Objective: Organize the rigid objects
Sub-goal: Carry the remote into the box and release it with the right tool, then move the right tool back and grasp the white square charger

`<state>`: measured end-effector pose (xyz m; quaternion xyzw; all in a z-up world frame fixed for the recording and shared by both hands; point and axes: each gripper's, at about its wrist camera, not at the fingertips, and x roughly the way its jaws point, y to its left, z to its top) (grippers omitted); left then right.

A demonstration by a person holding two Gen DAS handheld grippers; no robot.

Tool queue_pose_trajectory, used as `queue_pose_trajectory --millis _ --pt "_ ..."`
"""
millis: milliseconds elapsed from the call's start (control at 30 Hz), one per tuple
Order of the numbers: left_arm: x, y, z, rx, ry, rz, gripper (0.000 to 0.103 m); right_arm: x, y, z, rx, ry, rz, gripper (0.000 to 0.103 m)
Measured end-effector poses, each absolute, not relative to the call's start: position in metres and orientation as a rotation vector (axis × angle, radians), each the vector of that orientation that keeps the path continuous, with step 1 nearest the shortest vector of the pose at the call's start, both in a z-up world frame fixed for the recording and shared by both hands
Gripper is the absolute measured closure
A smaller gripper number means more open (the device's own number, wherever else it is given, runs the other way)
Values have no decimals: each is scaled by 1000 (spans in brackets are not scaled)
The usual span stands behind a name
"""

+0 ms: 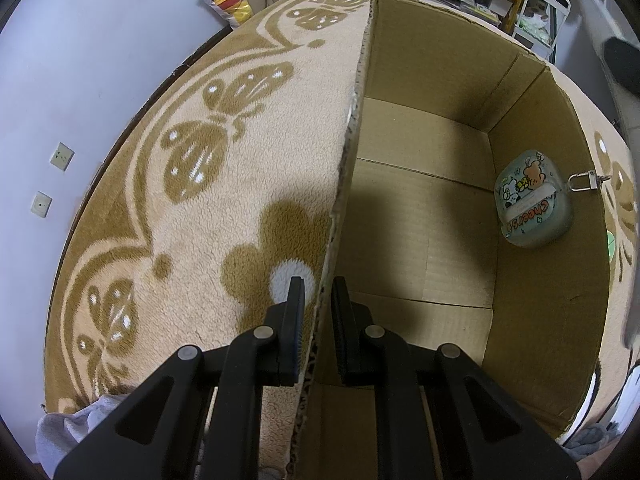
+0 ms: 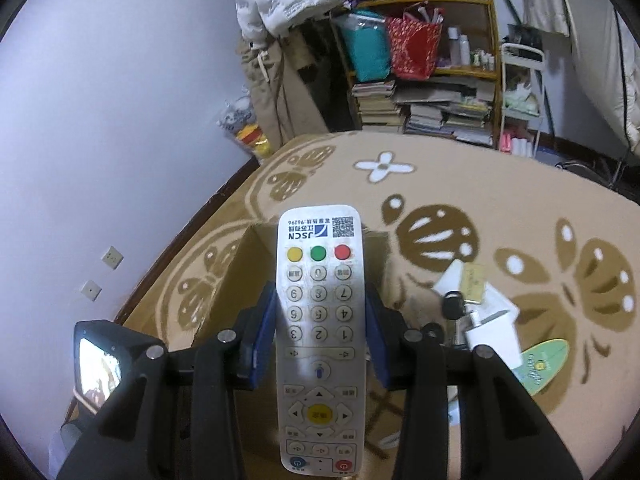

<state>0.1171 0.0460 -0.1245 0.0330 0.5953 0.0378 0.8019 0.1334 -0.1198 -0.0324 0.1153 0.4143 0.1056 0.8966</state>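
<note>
An open cardboard box stands on a beige butterfly-print blanket. My left gripper is shut on the box's near left wall, one finger outside and one inside. In the box, against its right wall, lies a pale green case with cartoon stickers and a metal clasp. My right gripper is shut on a white remote control with coloured buttons, held lengthwise between the blue pads above the blanket. Part of the box shows behind the remote.
To the right of the remote, a white charger, a black key, a small card and a green oval tag lie on the blanket. A cluttered bookshelf stands beyond it, and a wall on the left.
</note>
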Motion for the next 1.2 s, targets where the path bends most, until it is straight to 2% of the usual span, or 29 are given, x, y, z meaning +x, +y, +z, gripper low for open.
queue_pose_trajectory --millis 400,567,700,767,900,1200 --pt "118 49 -124 61 1277 84 90 154 -106 -61 193 932 196 58" --pt "118 50 -125 66 1279 96 91 151 -104 -56 167 901 200 58" --pt "118 50 -124 54 1280 92 91 149 -102 -52 150 902 203 37" --pt "118 51 -124 55 1279 92 91 146 -103 -50 135 893 204 37" --pt "118 50 -125 59 1278 92 91 139 -108 -43 119 883 185 18" --pt "118 51 -125 57 1279 91 91 121 -149 -43 114 877 101 15"
